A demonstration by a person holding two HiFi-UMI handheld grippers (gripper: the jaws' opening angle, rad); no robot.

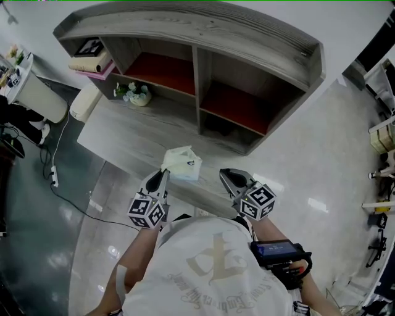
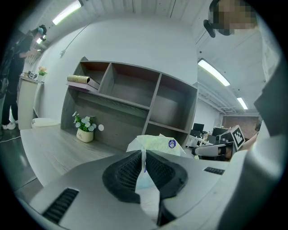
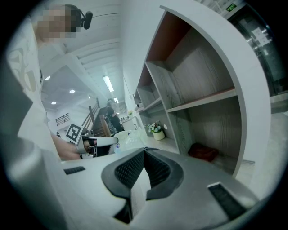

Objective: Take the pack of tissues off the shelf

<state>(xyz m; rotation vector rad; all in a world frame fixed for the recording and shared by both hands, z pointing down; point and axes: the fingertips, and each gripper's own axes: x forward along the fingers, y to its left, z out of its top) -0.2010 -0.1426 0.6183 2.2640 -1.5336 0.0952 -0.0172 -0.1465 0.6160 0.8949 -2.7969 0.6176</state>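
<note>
Jaws of left gripper [image 2: 143,155] pinch one pack of tissues [image 2: 158,143]; right gripper [image 3: 144,152] closed.

Overall light: Bright, even indoor lighting; the wall behind looked washed out in the head view.
Light sources: Long white ceiling strip lights [image 2: 67,12] glowed in the left gripper view.
Glare: Small white reflections shone on the glossy pale tiled floor [image 1: 318,205].
Shadows: The lower compartments of the curved grey wooden shelf unit [image 1: 247,37] were dim, darkest at the bottom right.
Exposure: The crinkled white plastic pack of tissues [image 1: 183,163] appeared pale, with little surface detail.
Distortion: Strong fisheye bending curved straight edges in every view; both gripper views had black, rounded corners.
Focus: Nearest foreground surfaces in the gripper views were soft; the far background was small and hazy.
</note>
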